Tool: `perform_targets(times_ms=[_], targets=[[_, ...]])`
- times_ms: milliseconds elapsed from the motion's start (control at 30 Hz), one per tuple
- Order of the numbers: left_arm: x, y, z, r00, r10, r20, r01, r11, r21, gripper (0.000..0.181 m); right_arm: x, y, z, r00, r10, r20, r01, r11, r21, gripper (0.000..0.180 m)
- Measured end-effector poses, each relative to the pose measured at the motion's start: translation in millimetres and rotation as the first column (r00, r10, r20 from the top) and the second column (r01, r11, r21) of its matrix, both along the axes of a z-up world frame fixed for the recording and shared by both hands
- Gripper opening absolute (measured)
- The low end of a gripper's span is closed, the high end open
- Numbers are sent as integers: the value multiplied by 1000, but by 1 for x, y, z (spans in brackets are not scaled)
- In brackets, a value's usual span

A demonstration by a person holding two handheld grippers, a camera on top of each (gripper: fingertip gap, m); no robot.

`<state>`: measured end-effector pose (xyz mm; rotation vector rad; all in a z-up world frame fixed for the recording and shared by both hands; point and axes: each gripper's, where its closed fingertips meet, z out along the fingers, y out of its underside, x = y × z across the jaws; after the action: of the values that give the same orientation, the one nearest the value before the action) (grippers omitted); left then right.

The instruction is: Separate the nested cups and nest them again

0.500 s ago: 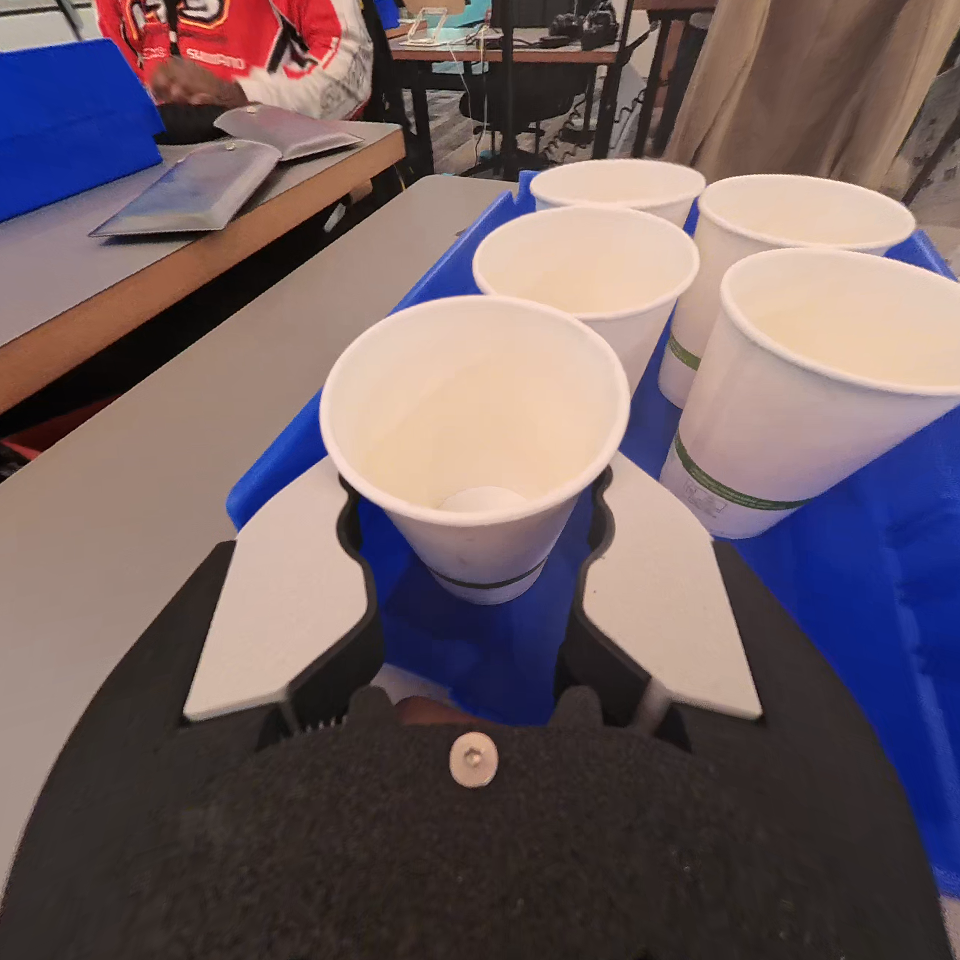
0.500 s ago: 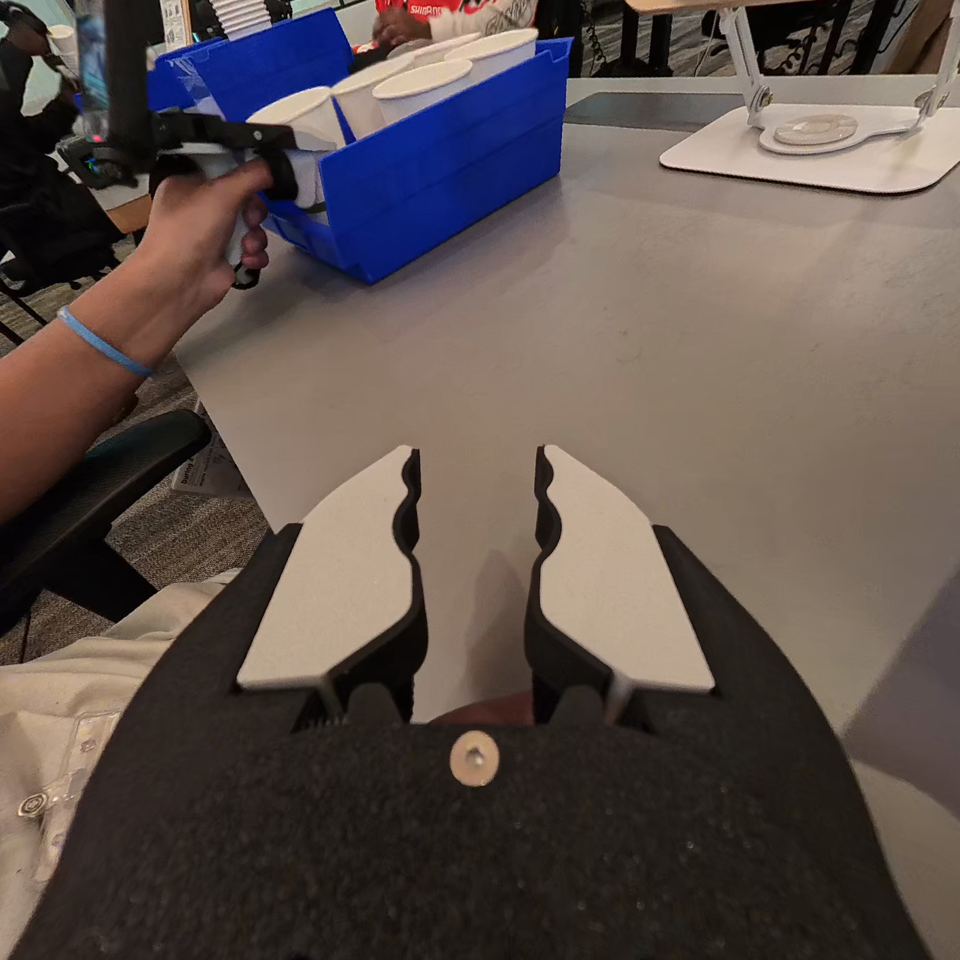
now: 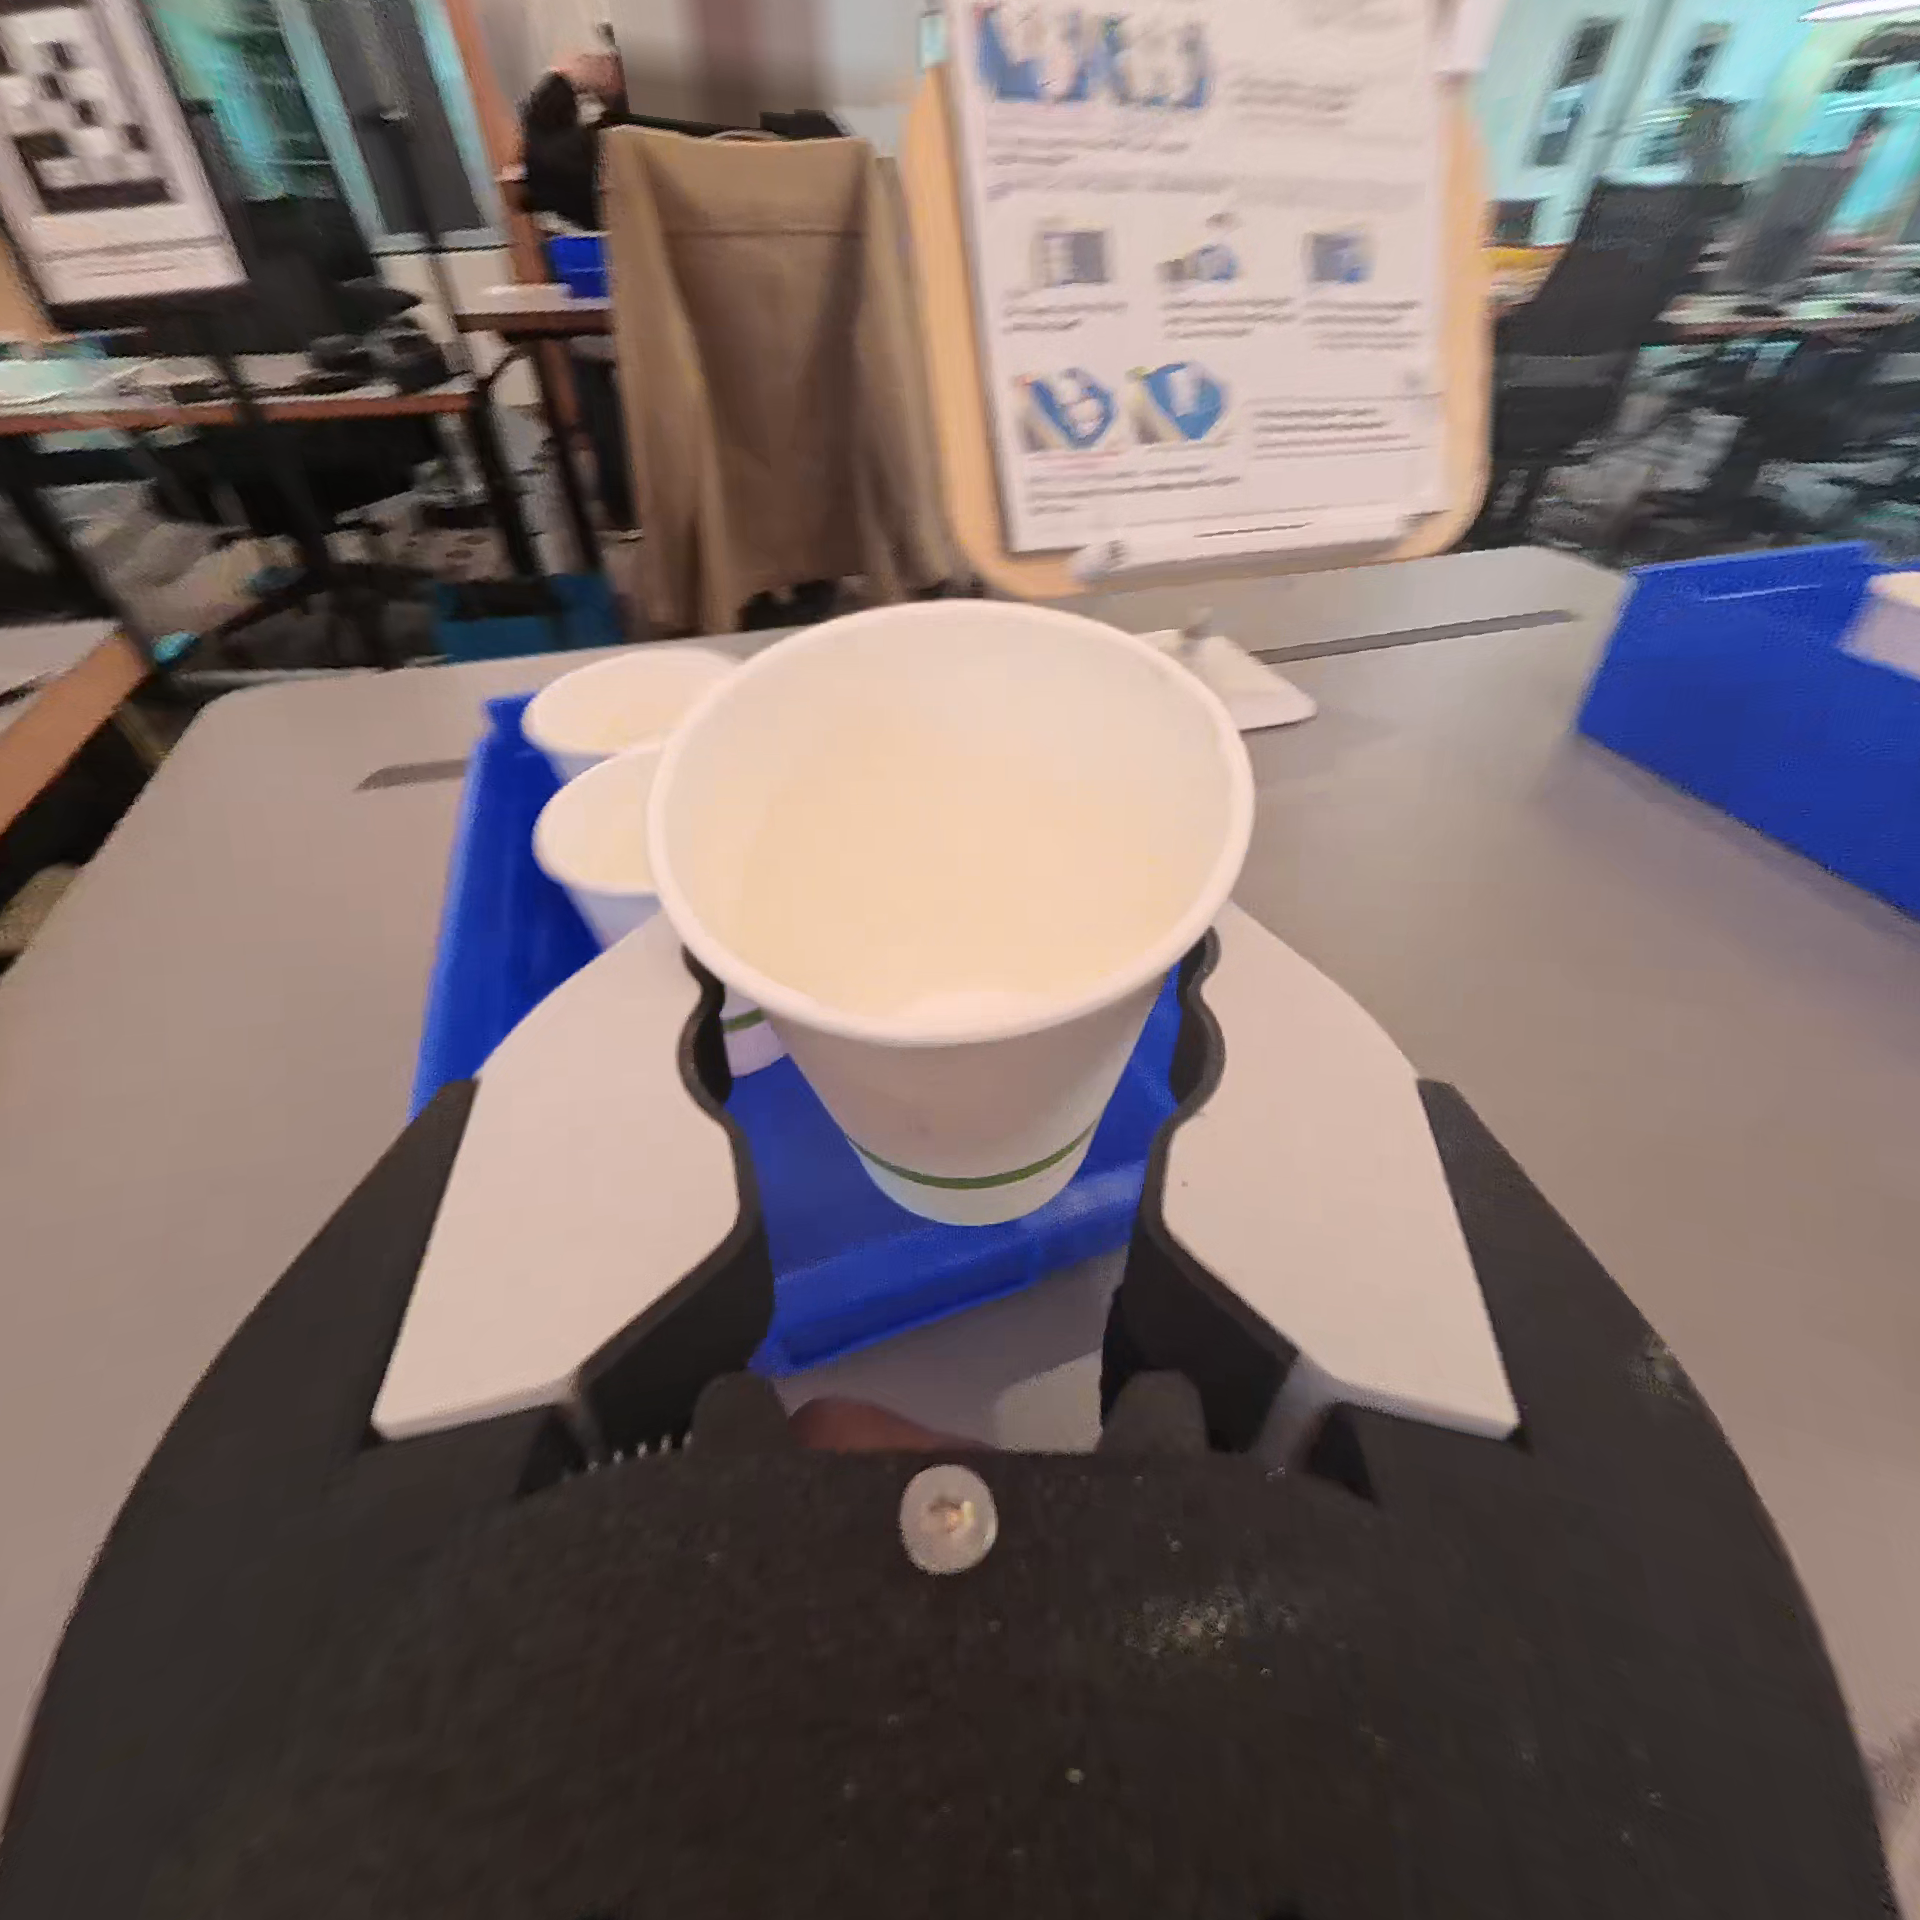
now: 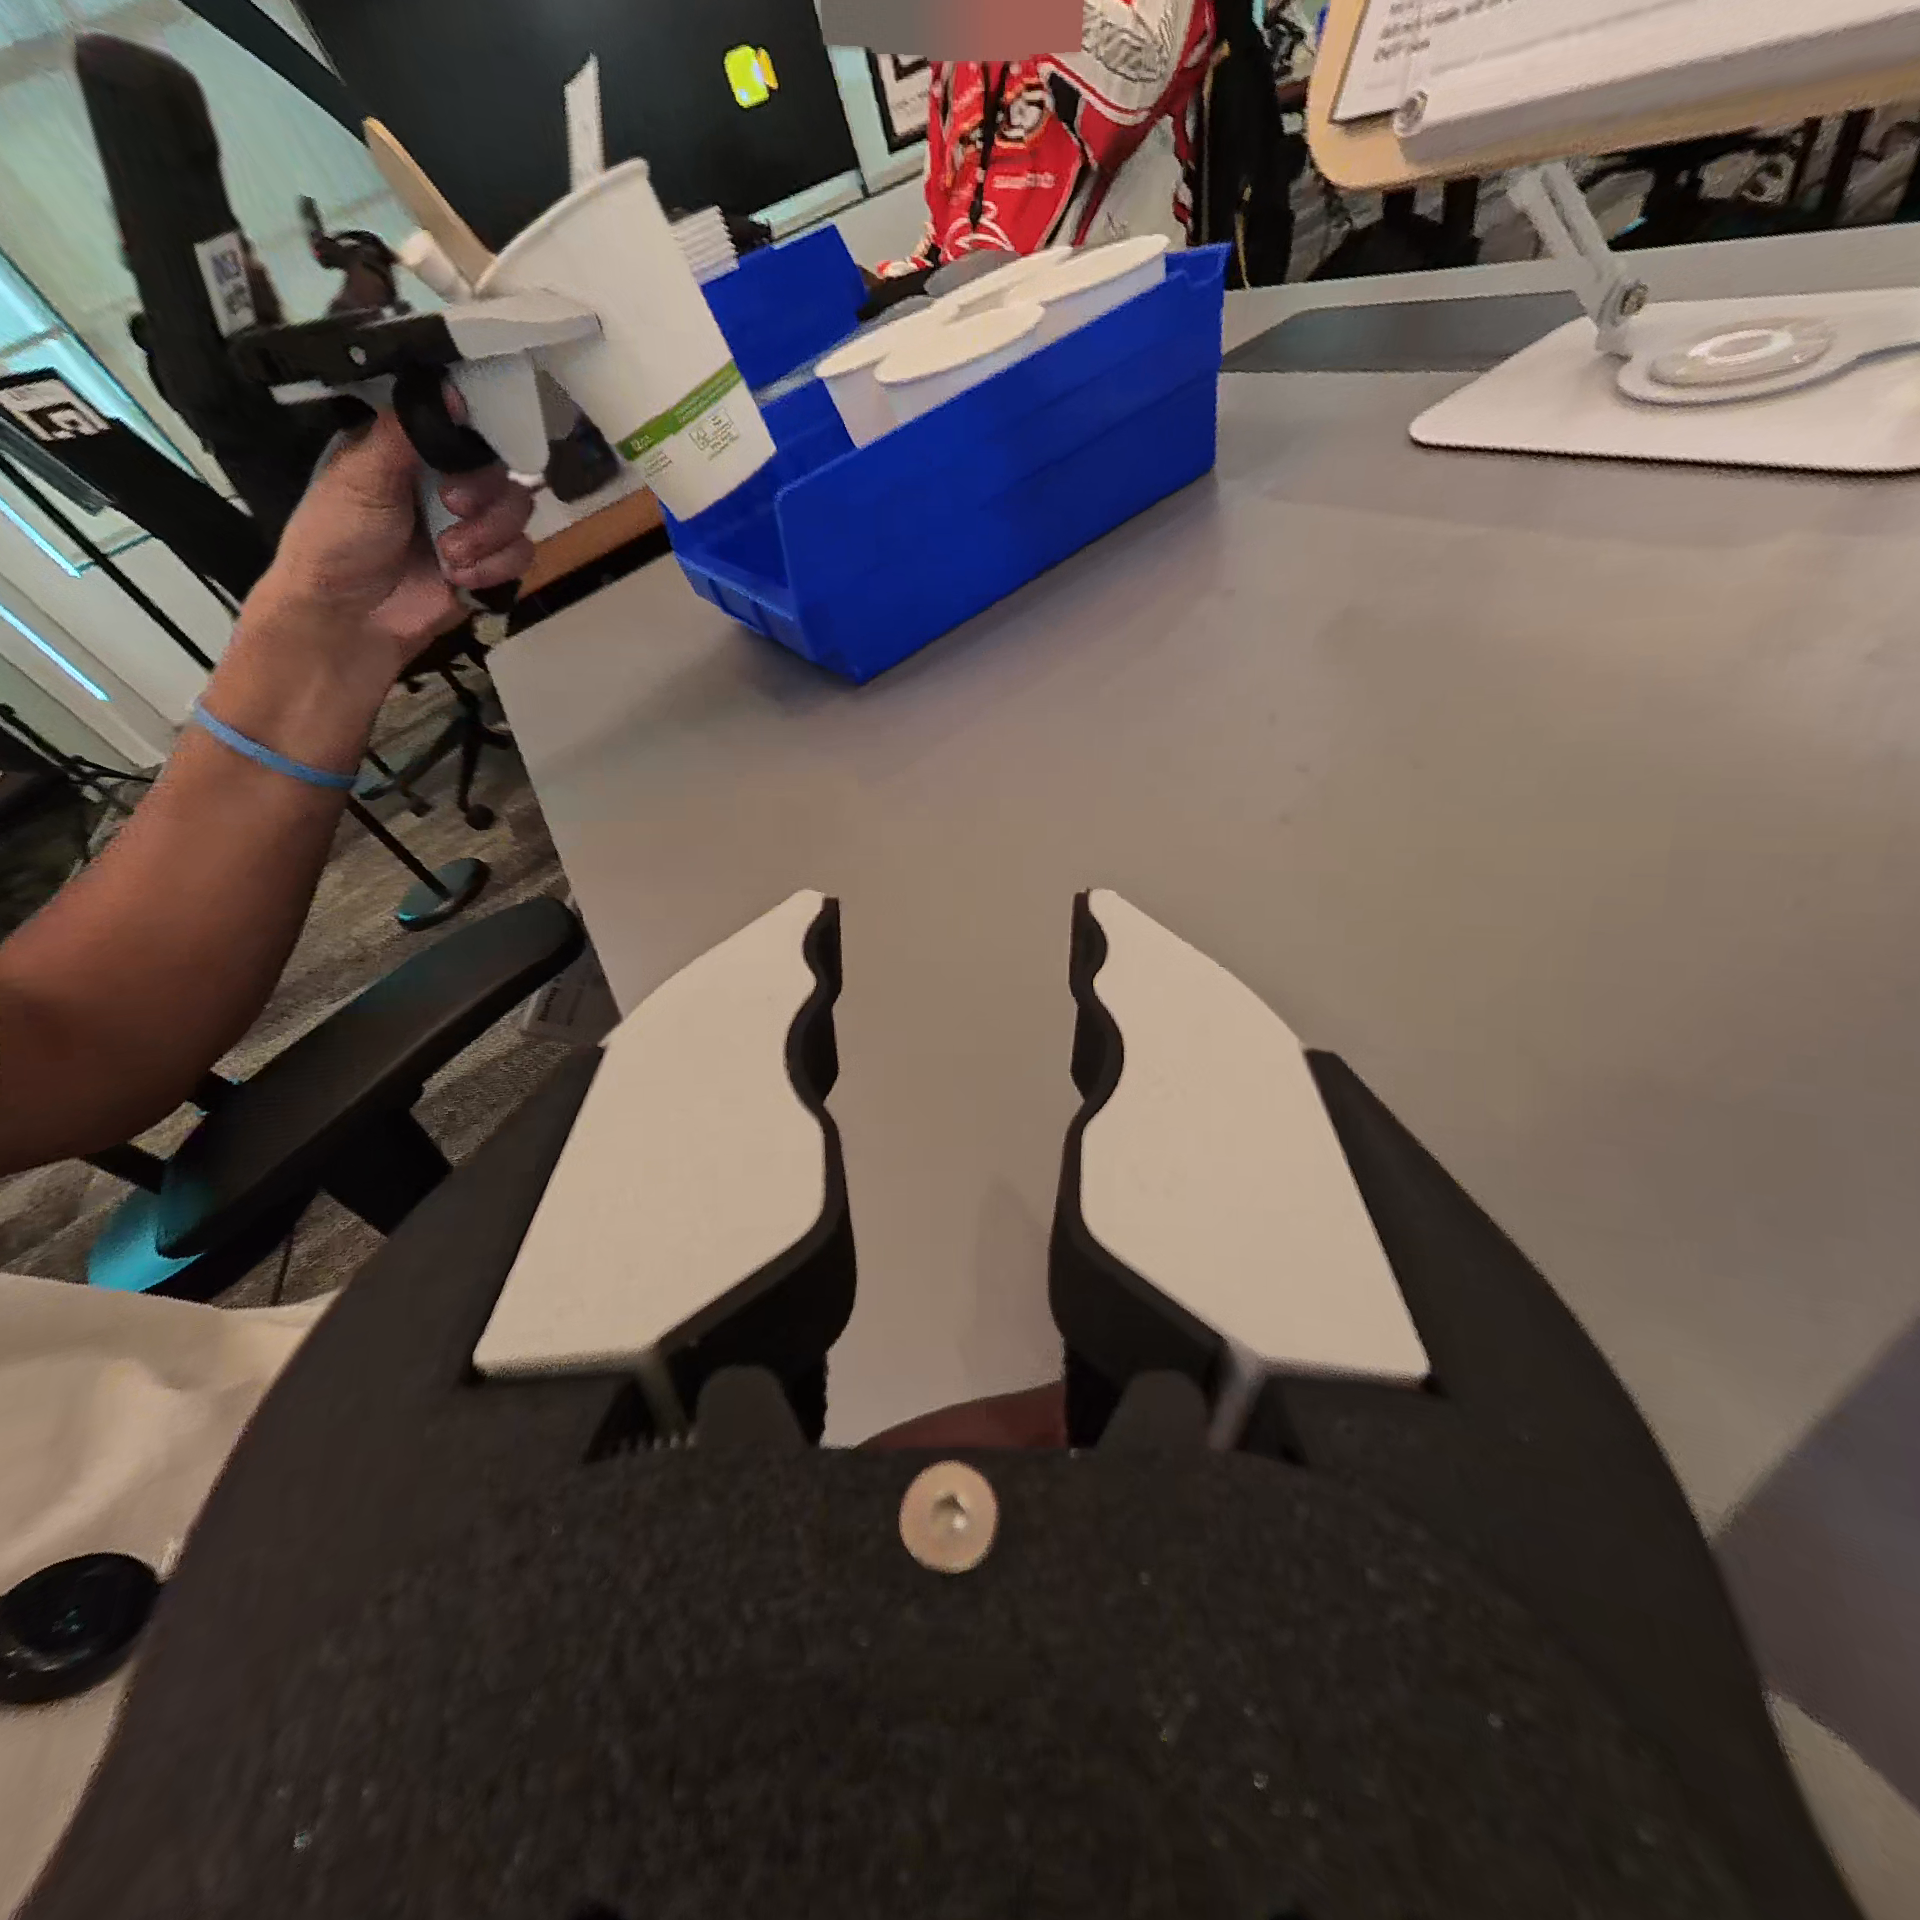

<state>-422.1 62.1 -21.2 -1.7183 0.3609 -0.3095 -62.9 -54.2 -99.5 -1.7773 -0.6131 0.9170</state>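
Meanwhile left gripper (image 3: 948, 966) clamps white cup (image 3: 940, 914) above cup-filled blue bin (image 4: 997, 499); right gripper (image 4: 954, 914) gapes empty

Matt white paper cup (image 3: 951, 904), glossy blue plastic bin (image 4: 997, 488), smooth matt grey table (image 4: 1351, 779).

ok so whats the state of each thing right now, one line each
left gripper: shut on the held cup, raised above the bin
held cup: upright in the left wrist view, tilted in the right, clear of the bin, looks empty
blue bin: on the table, other cups standing in it
right gripper: open, empty, above bare table
table: grey
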Motion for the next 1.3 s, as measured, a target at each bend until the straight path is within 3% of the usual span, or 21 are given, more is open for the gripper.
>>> perform_targets(times_ms=[133,333,500,700,967,1300], targets=[[46,-24,32,961,-276,11,276,961,20,84,-10,-2,18,997,75,16,-76,994,79,42],[134,-61,48,777,-626,-73,627,779,-2,84,-45,-6,82,965,246,93,-262,936,237,54],[205,-82,36,613,-772,-166,773,630,-72,84,-75,7,121,919,289,268,-366,879,305,70],[259,-101,31,471,-869,-152,867,488,-104,84,-89,13,136,899,375,227,-429,861,274,81],[281,-104,31,420,-902,-95,897,429,-110,84,-81,12,134,907,414,74,-417,867,273,85],[290,-99,36,467,-879,-94,871,475,-121,85,-73,16,139,914,406,-29,-378,873,309,83]])
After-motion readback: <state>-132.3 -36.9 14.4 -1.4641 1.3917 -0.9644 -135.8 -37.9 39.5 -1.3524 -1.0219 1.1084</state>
